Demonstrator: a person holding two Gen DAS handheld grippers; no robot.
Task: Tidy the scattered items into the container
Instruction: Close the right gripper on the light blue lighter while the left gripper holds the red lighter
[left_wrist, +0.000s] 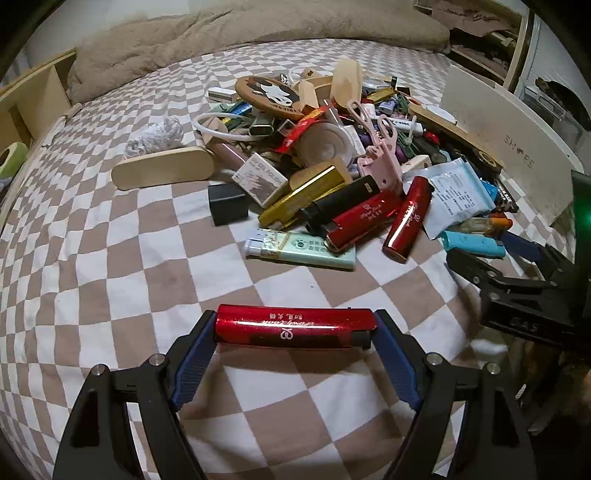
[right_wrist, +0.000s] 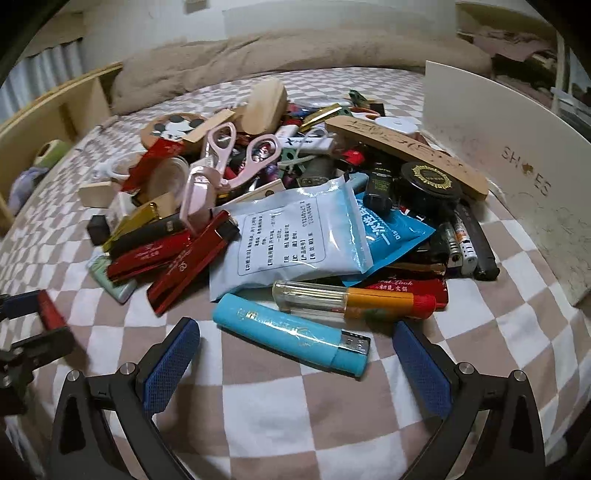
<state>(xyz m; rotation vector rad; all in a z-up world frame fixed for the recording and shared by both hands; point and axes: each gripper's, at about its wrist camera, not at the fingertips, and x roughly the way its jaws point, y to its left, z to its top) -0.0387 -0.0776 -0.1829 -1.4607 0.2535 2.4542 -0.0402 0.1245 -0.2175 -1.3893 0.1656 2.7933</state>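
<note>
My left gripper (left_wrist: 295, 330) is shut on a red lighter (left_wrist: 295, 328), held crosswise by its two ends just above the checkered bedspread. The same lighter (right_wrist: 50, 312) shows at the left edge of the right wrist view. My right gripper (right_wrist: 295, 343) is open, its blue pads either side of a light blue lighter (right_wrist: 291, 338) lying on the bed. The right gripper also shows in the left wrist view (left_wrist: 517, 273). A pile of items (left_wrist: 332, 155) lies beyond: lighters, pink scissors (right_wrist: 225, 162), packets, boxes. A white shoe box (right_wrist: 517, 173) stands at the right.
A clear and orange lighter (right_wrist: 354, 299) lies just behind the blue one. A wooden brush (left_wrist: 162, 171) and a black cube (left_wrist: 227, 206) lie left of the pile. A beige blanket (left_wrist: 258, 40) is bunched at the back. A wooden shelf (left_wrist: 33, 96) stands at the left.
</note>
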